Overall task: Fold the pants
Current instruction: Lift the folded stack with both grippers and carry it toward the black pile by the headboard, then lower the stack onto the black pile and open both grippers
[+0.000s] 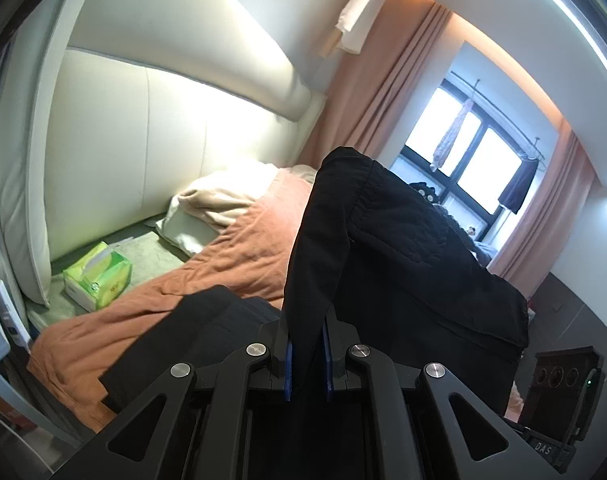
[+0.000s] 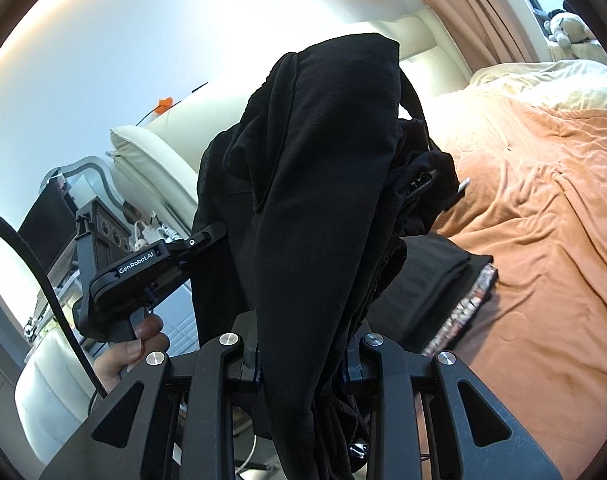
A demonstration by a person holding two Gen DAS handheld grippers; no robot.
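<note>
- Black fabric fills both tools: the left gripper is clamped on a thin edge of the pants, its blue pads nearly together with cloth running up between them.
- Right gripper is clamped on a thicker bunch of the same pants; its jaws stand a little wider around the gathered cloth.
- From the right wrist view, the left gripper shows off to the side, held by a hand, its tip buried in the fabric.
- Pants hang in the air between the two tools, draped and bunched, above the orange blanket on the bed.
- Dark folded clothes already lie on the blanket just below.
- Farther off: a tissue pack by the headboard and a pillow.
- Step, as I judge it: the garment is lifted and not yet spread.
- Next move calls for drawing the tools apart to pull the cloth taut, then lowering it flat on bare blanket, clear of the folded clothes.
</note>
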